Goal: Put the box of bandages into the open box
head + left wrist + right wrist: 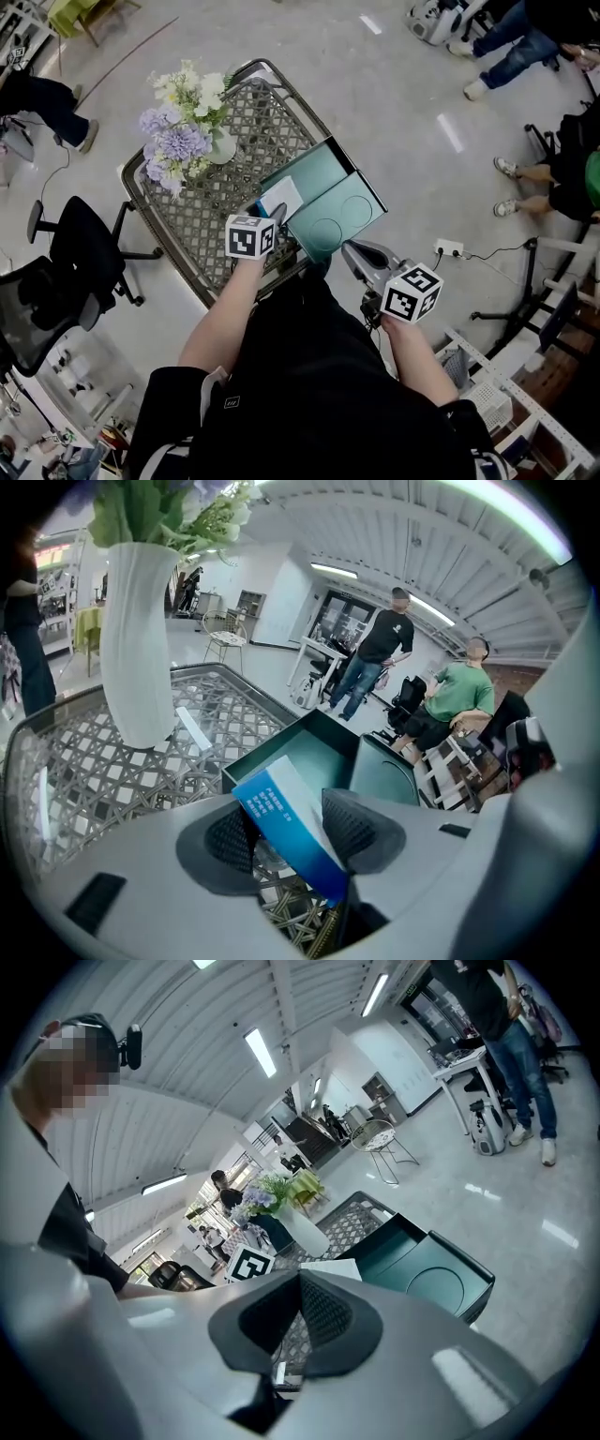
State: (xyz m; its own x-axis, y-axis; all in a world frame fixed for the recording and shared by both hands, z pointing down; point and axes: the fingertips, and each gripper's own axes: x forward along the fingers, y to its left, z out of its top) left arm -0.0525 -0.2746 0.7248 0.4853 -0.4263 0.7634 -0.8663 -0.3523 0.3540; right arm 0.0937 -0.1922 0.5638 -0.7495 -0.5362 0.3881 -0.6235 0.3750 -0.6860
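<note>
The bandage box (279,199), blue and white, sits tilted between the fingers of my left gripper (272,214) at the near left edge of the open teal box (323,187). In the left gripper view the bandage box (286,822) leans on the right pad, with a gap at the left pad, so my left gripper (286,819) is open. Its lower end hangs over the lattice table (112,761), with the teal box (309,752) just beyond. My right gripper (354,253) stays near the table's front edge, and its view shows my right gripper (300,1288) shut and empty.
A white vase (220,145) of flowers stands on the lattice table (187,225), left of the teal box. The box's lid (342,220) lies open towards me. Office chairs (84,244) stand at the left, a power strip (448,248) lies on the floor at the right, and people sit further off.
</note>
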